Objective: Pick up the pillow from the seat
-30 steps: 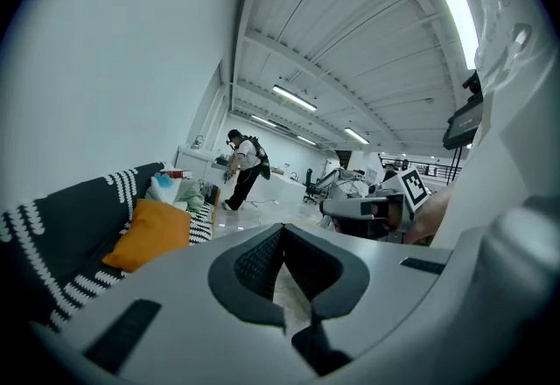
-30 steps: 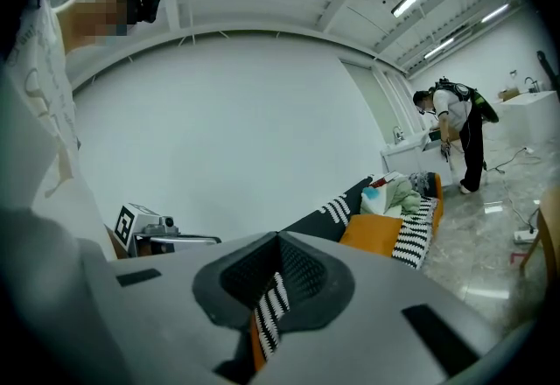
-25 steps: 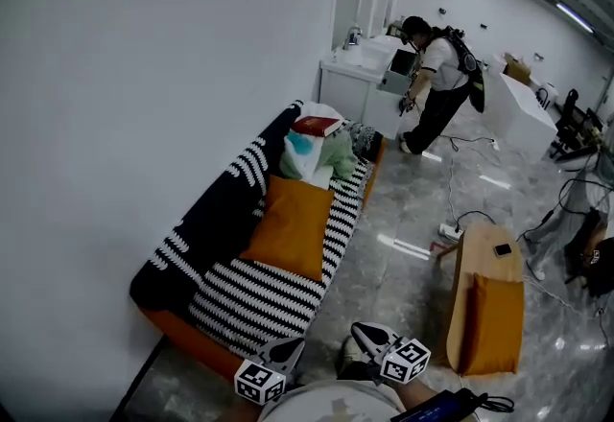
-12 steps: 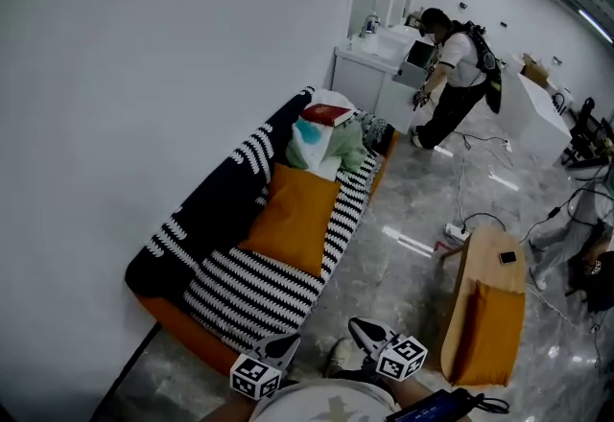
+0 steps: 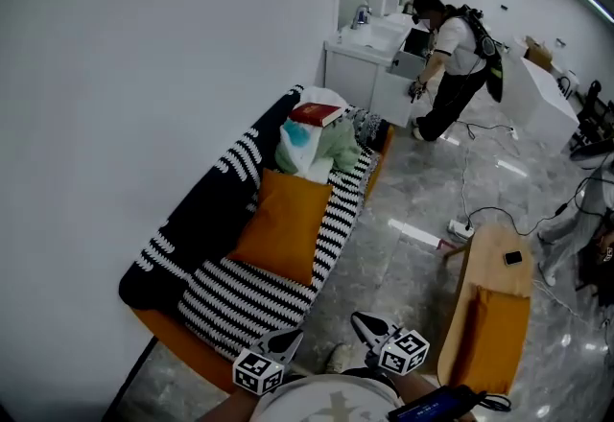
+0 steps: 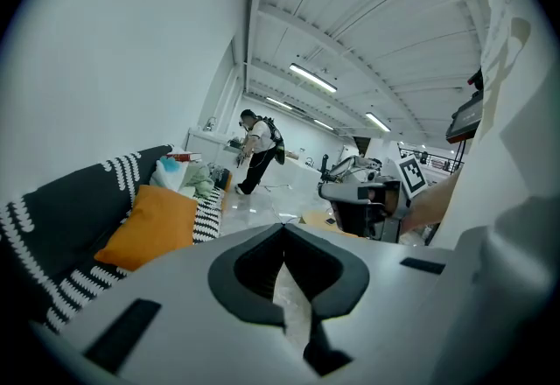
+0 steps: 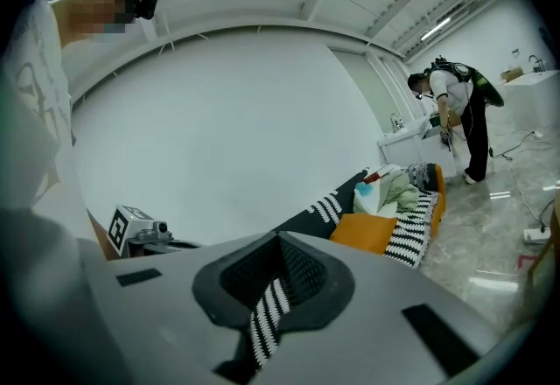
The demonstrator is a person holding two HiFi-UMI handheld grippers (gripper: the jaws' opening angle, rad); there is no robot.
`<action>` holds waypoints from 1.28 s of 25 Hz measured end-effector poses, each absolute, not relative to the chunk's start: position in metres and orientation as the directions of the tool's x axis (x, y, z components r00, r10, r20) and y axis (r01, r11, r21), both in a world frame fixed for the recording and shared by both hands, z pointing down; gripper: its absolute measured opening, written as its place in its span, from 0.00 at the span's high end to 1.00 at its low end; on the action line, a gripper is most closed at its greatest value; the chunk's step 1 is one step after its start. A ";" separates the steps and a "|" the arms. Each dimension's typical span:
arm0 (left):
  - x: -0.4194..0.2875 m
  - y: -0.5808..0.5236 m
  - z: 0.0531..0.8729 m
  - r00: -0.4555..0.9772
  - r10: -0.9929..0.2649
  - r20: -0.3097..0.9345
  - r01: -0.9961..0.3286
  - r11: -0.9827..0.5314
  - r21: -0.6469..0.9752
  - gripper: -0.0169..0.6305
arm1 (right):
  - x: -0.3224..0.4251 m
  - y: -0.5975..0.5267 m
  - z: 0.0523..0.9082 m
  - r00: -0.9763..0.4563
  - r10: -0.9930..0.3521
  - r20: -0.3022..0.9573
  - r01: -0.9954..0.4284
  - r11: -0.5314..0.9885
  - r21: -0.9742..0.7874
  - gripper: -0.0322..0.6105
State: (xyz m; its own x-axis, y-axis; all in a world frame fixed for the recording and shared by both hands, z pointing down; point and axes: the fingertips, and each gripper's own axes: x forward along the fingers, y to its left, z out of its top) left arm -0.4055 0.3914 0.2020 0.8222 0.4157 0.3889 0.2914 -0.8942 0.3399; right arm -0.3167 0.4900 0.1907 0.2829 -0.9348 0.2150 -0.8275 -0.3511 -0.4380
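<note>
An orange pillow [image 5: 281, 223] leans against the backrest in the middle of a black-and-white striped sofa [image 5: 240, 300] by the white wall. It also shows in the left gripper view as the pillow [image 6: 150, 226] and in the right gripper view as the pillow [image 7: 374, 233]. My left gripper [image 5: 291, 339] and right gripper [image 5: 359, 319] are held close to my body, in front of the sofa's near end and well short of the pillow. Both are shut with nothing between the jaws [image 6: 283, 227] [image 7: 280, 240].
A heap of clothes and bags [image 5: 317, 150] with a red book [image 5: 315, 113] on top fills the sofa's far end. A low wooden table [image 5: 491, 262] at the right bears a phone [image 5: 513, 258]; a second orange cushion [image 5: 499, 334] leans on it. Cables and a power strip [image 5: 460, 228] lie on the floor. Another person [image 5: 449, 56] stands at a white counter.
The head view has swung a little, so the sofa sits slightly lower and further left. Both grippers stay shut near my body. The pillow has not moved.
</note>
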 end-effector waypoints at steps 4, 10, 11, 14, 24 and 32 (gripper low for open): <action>-0.366 0.414 0.202 0.821 0.414 0.393 0.289 -0.895 0.339 0.96 | -0.284 0.509 0.201 0.280 -0.935 0.219 -0.815 -0.352 -0.459 0.93; -0.323 0.436 0.201 0.817 0.403 0.412 0.283 -0.903 0.322 0.96 | -0.246 0.527 0.205 0.259 -0.946 0.194 -0.818 -0.321 -0.476 0.93; -0.319 0.436 0.202 0.818 0.395 0.419 0.275 -0.907 0.319 0.96 | -0.238 0.531 0.207 0.261 -0.946 0.191 -0.818 -0.322 -0.477 0.93; -0.309 0.431 0.206 0.803 0.381 0.459 0.255 -0.915 0.314 0.96 | -0.221 0.535 0.210 0.269 -0.946 0.182 -0.806 -0.325 -0.495 0.93; -0.251 0.429 0.216 0.769 0.419 0.482 0.280 -0.900 0.334 0.96 | -0.177 0.528 0.232 0.281 -0.936 0.214 -0.766 -0.353 -0.538 0.93; -0.170 0.399 0.224 0.774 0.454 0.441 0.305 -0.878 0.369 0.96 | -0.115 0.512 0.226 0.295 -0.913 0.282 -0.777 -0.400 -0.486 0.93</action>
State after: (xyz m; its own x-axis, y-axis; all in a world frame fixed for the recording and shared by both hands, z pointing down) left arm -0.1704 0.3986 0.2237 0.7739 0.4544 0.4411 0.3048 -0.8778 0.3694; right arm -0.1154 0.5116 0.2257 0.2945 -0.9132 0.2817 -0.7767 -0.4005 -0.4861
